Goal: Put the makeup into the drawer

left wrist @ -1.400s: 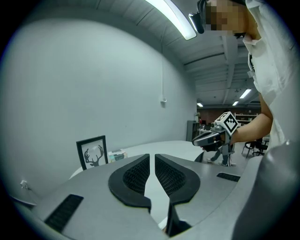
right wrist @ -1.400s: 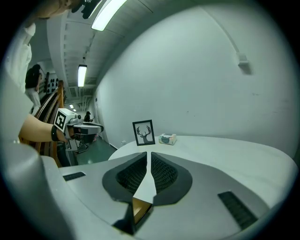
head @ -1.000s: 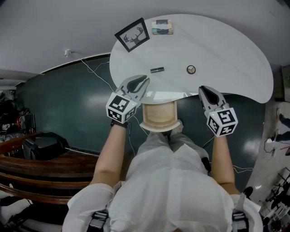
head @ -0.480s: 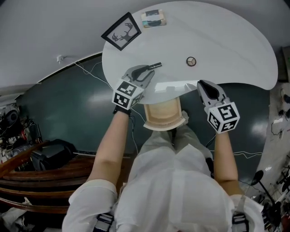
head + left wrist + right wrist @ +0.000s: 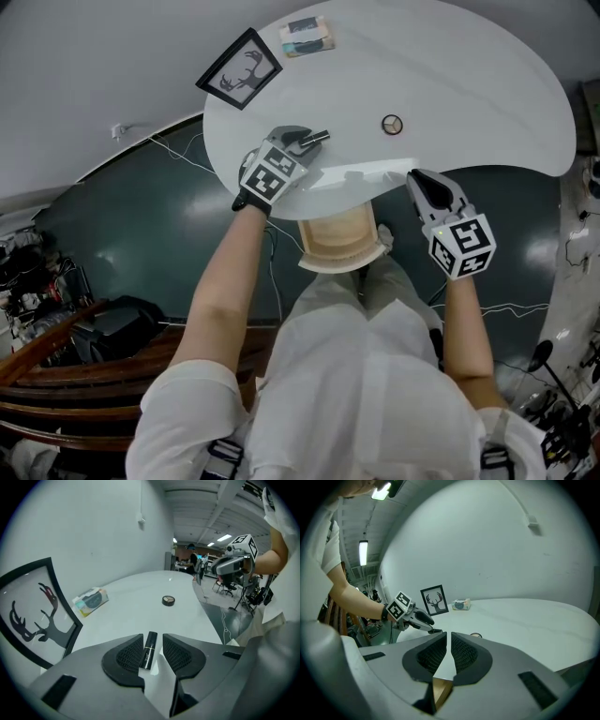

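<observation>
A black lipstick tube (image 5: 149, 649) lies on the white table (image 5: 469, 84), between the jaws of my left gripper (image 5: 153, 641). Those jaws are opening and stand a little off the tube on either side. In the head view the left gripper (image 5: 309, 142) points down at the table's near left part, with the tube's end (image 5: 322, 137) showing past its tips. A round compact (image 5: 392, 124) lies to the right of it. My right gripper (image 5: 418, 179) hovers at the table's front edge, shut and empty. An open wooden drawer (image 5: 342, 239) sticks out below that edge.
A framed deer picture (image 5: 239, 71) stands at the table's far left. A tissue pack (image 5: 307, 34) lies behind it near the wall. Dark green floor with cables surrounds the table. The person's lap sits right under the drawer.
The left gripper has moved forward and down from the table's edge to the lipstick, and its jaws have spread around the tube. The right gripper has hardly shifted.
</observation>
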Tool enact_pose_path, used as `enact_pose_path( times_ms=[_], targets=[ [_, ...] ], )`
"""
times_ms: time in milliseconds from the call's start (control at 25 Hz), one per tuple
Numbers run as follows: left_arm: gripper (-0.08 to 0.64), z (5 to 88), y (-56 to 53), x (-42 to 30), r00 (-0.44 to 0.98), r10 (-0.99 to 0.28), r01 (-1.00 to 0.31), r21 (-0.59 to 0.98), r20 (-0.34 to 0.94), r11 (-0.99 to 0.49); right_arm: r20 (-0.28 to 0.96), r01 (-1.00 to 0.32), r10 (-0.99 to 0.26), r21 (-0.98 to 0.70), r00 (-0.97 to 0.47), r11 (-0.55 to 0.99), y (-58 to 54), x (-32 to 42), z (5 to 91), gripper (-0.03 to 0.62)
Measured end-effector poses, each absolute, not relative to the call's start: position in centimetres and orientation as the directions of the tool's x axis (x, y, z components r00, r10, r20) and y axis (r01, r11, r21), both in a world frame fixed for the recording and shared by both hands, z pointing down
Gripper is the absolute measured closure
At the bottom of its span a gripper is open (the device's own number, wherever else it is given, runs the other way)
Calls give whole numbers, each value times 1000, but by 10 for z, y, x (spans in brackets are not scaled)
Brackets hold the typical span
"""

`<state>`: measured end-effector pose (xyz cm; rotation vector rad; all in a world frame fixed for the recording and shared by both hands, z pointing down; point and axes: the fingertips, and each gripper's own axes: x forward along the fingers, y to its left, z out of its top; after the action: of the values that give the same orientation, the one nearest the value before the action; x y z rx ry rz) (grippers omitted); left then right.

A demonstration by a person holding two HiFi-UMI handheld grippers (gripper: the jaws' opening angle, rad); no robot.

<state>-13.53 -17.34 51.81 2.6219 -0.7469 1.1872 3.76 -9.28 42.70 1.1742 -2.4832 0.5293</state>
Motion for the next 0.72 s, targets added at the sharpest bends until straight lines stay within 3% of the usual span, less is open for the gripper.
enact_pose_path(
  times_ms=[320,720],
  targets=[
    [420,550,-177,-131,456,-278,-418,-72,845,-906,460,-794,-661,-200,-593,574,-88,42,430,581],
    [431,566,-178,-131,395,-240,-378,-81,887,-922,466,-803,-663,-220,-586,554,-82,50,436,581]
  ],
)
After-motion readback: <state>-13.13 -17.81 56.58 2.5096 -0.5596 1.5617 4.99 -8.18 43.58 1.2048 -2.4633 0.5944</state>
